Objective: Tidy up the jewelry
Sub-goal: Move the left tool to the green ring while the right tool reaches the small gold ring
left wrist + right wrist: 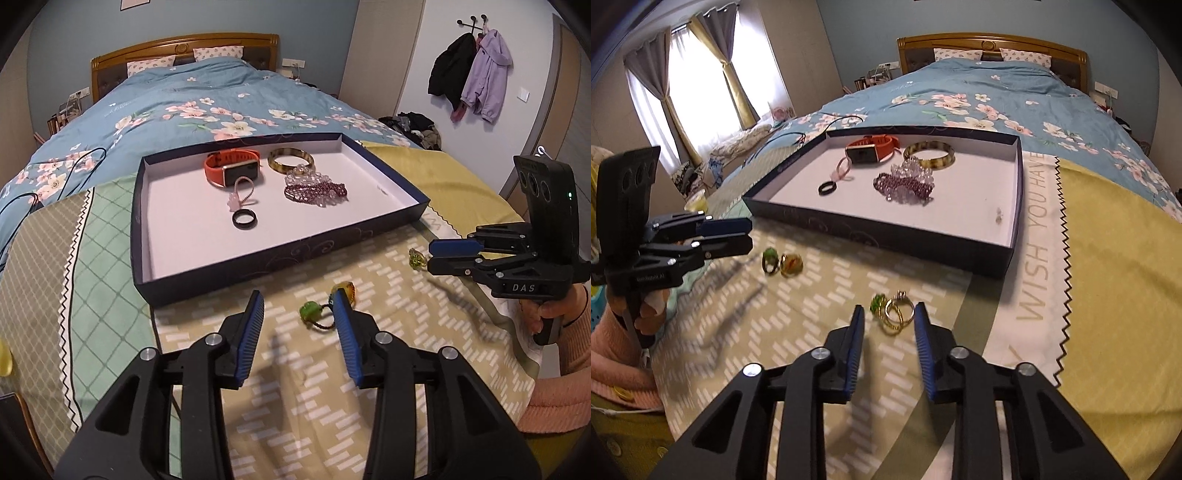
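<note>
- Left wrist view: the left gripper (299, 299) has its fingers spread apart and empty, over the patterned cloth on the bed; a green-stone ring (309, 312) and an amber-stone ring (349, 290) lie between the tips.
- Far of them sits the shallow dark-blue cardboard tray (258, 264), holding an orange smartwatch (232, 168), a black band ring (244, 220) and purple bead bracelets (316, 190).
- Right wrist view: the right gripper (889, 314) is open too, with a cluster of gold rings (895, 313) between its fingertips, near the tray's front wall.

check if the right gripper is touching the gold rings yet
Apart. The right wrist view shows the right gripper open, with the gold rings lying on the cloth between its fingers and clear cloth showing on both sides of them.
</note>
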Action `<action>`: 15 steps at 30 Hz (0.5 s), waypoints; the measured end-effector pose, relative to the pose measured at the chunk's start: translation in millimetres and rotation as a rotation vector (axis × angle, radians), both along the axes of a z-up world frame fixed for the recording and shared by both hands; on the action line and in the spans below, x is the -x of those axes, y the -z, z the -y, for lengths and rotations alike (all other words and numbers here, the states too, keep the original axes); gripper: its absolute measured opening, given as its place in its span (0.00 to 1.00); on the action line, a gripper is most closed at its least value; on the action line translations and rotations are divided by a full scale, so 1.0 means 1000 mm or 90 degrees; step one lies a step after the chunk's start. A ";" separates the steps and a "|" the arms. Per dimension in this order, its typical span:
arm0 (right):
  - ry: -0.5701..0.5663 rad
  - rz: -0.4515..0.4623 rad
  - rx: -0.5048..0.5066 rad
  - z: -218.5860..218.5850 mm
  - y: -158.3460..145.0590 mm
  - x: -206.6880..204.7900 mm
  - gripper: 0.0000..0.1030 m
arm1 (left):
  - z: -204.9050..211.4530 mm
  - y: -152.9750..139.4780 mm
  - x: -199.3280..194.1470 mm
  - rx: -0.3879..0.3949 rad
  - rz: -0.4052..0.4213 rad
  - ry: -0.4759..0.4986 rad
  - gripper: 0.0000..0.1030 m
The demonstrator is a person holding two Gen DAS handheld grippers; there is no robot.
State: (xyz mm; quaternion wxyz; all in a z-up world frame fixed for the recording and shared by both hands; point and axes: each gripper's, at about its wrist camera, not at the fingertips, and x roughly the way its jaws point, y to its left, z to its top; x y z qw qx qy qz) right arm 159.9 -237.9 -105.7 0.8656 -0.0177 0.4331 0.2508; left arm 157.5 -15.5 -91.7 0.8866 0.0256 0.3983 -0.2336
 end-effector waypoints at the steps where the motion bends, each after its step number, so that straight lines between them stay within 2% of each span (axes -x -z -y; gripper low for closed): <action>1: -0.001 0.001 0.006 -0.001 0.001 0.001 0.18 | 0.000 0.001 0.000 0.000 -0.001 0.001 0.38; 9: -0.002 0.021 0.062 -0.010 0.005 0.000 0.05 | 0.005 0.005 -0.001 -0.001 -0.012 0.004 0.38; 10: -0.002 0.023 0.064 -0.011 0.004 0.000 0.02 | 0.004 0.005 -0.002 -0.001 -0.014 0.004 0.38; 15: 0.005 0.027 0.039 -0.005 -0.001 0.000 0.00 | 0.005 0.007 -0.001 -0.002 -0.016 0.008 0.38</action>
